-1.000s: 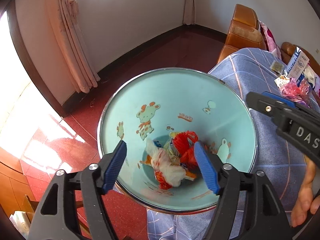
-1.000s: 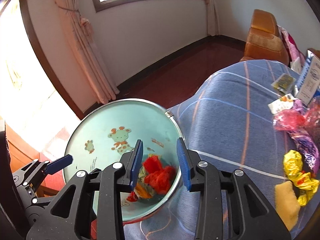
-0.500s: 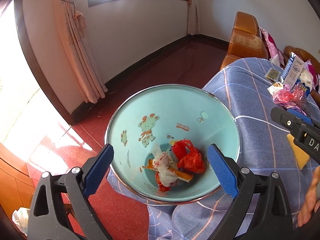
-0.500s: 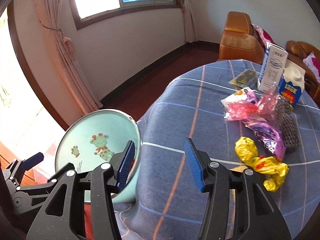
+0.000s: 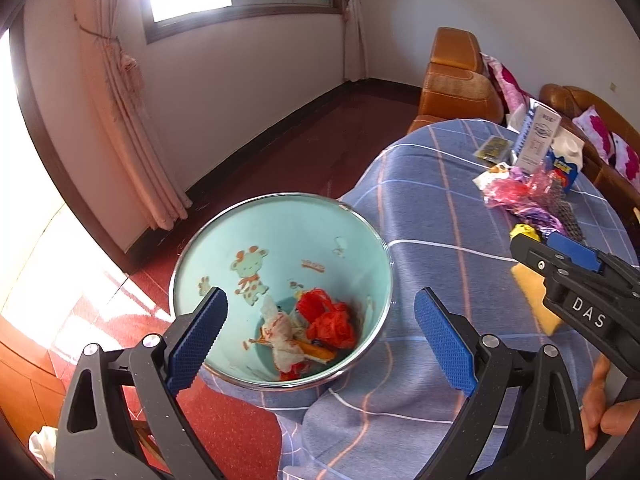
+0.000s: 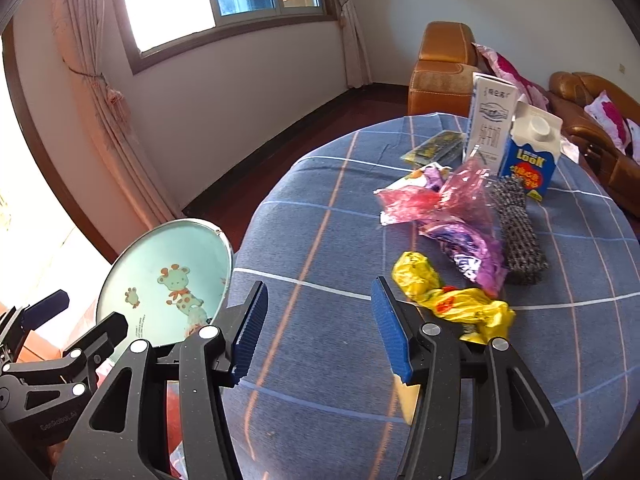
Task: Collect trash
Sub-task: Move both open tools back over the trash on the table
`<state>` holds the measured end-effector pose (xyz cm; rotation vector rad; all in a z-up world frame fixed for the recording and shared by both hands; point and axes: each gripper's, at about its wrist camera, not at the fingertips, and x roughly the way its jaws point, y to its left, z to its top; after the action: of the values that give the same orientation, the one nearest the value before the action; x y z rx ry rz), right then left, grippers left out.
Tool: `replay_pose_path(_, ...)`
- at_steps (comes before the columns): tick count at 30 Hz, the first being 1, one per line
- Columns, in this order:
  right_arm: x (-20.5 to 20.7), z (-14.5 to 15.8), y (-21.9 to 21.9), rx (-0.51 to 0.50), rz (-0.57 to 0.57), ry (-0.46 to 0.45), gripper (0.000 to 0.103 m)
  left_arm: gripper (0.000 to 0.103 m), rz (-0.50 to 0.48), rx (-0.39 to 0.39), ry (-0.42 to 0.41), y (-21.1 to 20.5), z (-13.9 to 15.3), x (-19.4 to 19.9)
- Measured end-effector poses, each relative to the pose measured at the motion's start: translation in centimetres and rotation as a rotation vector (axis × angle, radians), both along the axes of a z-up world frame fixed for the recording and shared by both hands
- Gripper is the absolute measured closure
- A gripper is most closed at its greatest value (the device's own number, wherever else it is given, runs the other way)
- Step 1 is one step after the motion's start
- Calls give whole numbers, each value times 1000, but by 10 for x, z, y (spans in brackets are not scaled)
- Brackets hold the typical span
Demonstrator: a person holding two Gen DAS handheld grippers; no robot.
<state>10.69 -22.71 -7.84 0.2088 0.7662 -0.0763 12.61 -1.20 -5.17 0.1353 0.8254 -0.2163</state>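
Because the crumpled yellow wrapper (image 6: 452, 300) lies just beyond and a little to the right of the right hand-held gripper (image 6: 318, 330), that hand looks the nearer one for the next pick. The wrapper rests on the blue checked counter (image 6: 320, 220), its long axis running from upper left to lower right in the right wrist view, slanted across the line the jaws point along; its near end is close to the right finger. A yellow sponge (image 5: 534, 300) sits partly hidden under that finger. Further off lie a pink and purple wrapper heap (image 6: 448, 208) and two cartons (image 6: 528, 156). The right jaws are parted with nothing between them. The left hand-held gripper (image 5: 320, 336) gapes wide and empty above the mint bin (image 5: 280, 240) beside the counter's edge, red and white scraps (image 5: 312, 328) at its bottom.
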Motion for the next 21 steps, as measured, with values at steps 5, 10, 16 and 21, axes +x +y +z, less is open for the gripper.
replay_pose_path(5,-21,5,-31,-6,-49,-23,49,10,-30,3,4,-23,0,-7)
replay_pose_path(10,-46,3,-72,-5,-126,-20,49,10,-72,4,23,-50,-5,-12)
replay_pose_path(16,-68,-10,-116,-10,-200,7,49,11,-131,11,45,-84,-15,-20)
replay_pose_path(21,-81,-25,-140,-8,-220,34,50,16,-173,3,70,-111,-21,-25)
